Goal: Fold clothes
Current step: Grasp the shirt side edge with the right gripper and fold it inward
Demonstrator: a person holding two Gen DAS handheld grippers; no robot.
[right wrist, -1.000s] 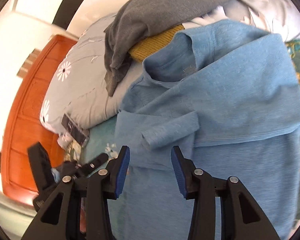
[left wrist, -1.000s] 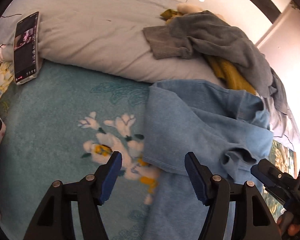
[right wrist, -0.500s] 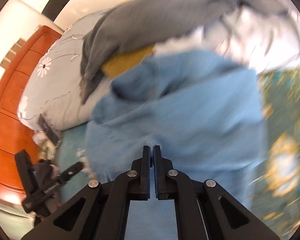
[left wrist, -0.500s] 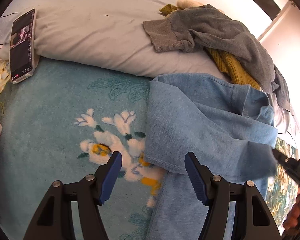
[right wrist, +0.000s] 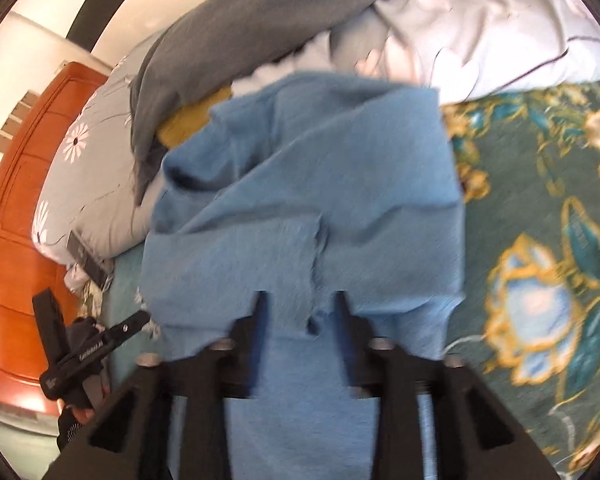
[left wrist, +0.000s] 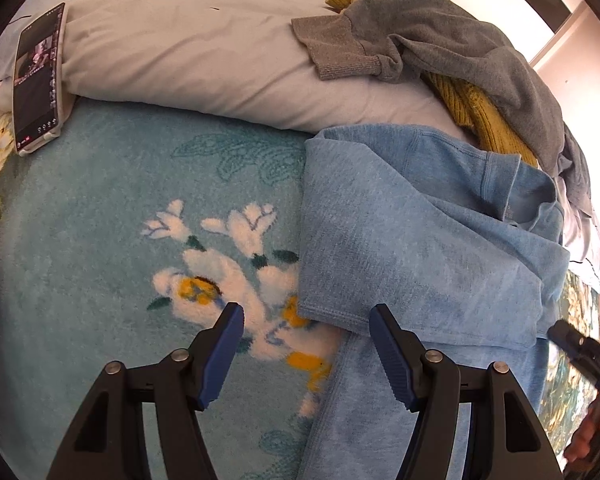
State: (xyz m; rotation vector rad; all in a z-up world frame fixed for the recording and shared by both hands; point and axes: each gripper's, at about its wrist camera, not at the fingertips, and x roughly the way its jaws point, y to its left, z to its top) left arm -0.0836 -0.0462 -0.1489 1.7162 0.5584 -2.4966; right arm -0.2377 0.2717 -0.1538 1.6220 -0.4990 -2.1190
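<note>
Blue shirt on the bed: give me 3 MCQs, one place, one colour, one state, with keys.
1. Where does the phone stand?
A. on the blue shirt
B. leaning against the pale pillow
C. on the grey sweater

2. What colour is the knit garment under the grey sweater?
A. red
B. mustard yellow
C. white

3. How is the left gripper?
A. open, holding nothing
B. shut on the shirt
C. shut on the phone

Key: B, the phone rests upright against the pillow; B, yellow knit shows beneath the grey; A, its fingers stand apart just short of the blue shirt hem.
</note>
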